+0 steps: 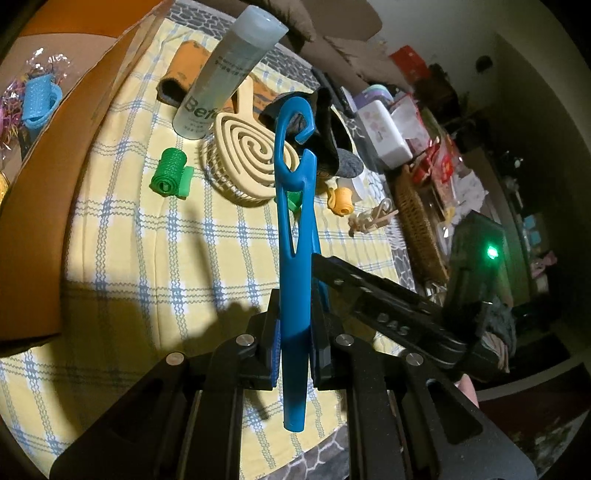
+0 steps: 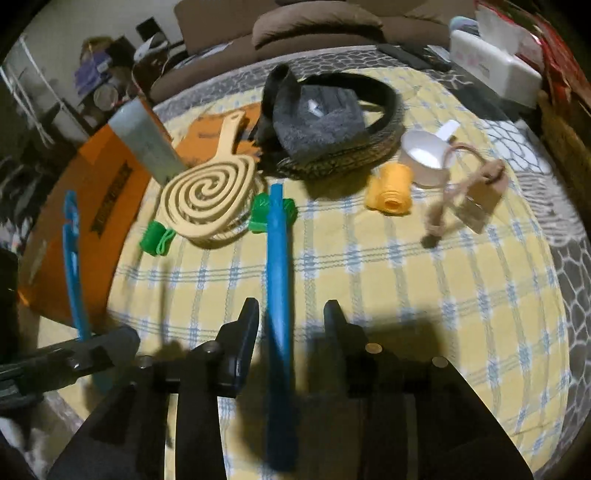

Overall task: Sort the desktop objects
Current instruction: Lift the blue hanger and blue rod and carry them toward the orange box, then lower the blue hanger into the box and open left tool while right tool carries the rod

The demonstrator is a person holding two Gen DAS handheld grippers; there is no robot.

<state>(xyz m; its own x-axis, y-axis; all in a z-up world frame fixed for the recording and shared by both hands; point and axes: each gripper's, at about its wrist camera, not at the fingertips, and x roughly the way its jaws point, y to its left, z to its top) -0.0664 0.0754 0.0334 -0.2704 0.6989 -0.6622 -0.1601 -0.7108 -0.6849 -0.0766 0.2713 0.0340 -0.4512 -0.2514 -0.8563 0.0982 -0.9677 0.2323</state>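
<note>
Yellow plaid cloth (image 2: pixel 369 266) covers counter w/ brown sofa (image 2: pixel 317 26) far; left gripper (image 1: pixel 293 325) fingers clamp blue hook tool (image 1: pixel 291 236), right gripper (image 2: pixel 291 321) fingers parted, loose around blue stick (image 2: pixel 279 273).

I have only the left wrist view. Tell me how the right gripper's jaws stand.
Observer: The right gripper is open. A straight blue plastic stick runs between its fingers, and neither pad presses on it.
Operator: Report what sits by the yellow mesh hair roller.
Observer: A white plastic scoop stands close behind it, slightly to the right.
Operator: Say what is inside the dark hairband.
Observer: A grey fleecy cloth lies within its loop.
</note>
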